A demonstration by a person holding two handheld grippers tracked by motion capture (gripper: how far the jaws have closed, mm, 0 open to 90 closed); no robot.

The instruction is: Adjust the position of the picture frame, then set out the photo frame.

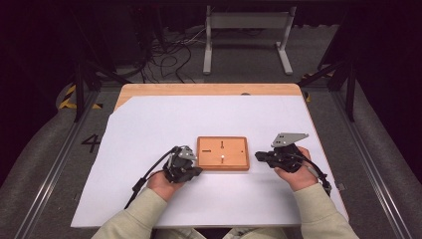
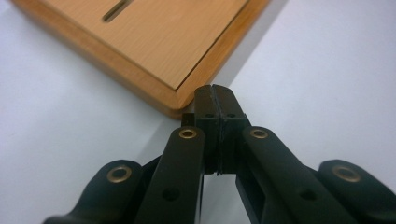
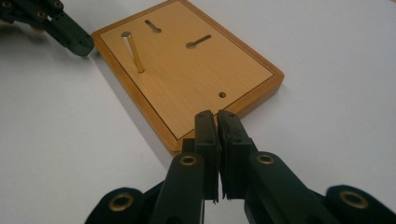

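Note:
A flat wooden board (image 1: pixel 222 153) with slots and a small hole lies on the white sheet. One brass pin (image 3: pixel 132 50) stands upright in the board (image 3: pixel 187 74). My left gripper (image 1: pixel 195 163) sits at the board's left edge, jaws shut and empty. In the left gripper view the tips (image 2: pixel 213 91) touch or nearly touch a corner of the board (image 2: pixel 159 42). My right gripper (image 1: pixel 260 156) is just off the board's right edge, also shut with nothing held. Its tips (image 3: pixel 215 115) rest at the board's rim in the right gripper view, where the left gripper (image 3: pixel 79 44) shows across the board.
The white sheet (image 1: pixel 164 119) covers most of a wooden table (image 1: pixel 209 89). Beyond the table stand a grey metal frame (image 1: pixel 246 35) and loose cables (image 1: pixel 169 55) on the floor. Both forearms in pale sleeves (image 1: pixel 134 214) come in from the bottom edge.

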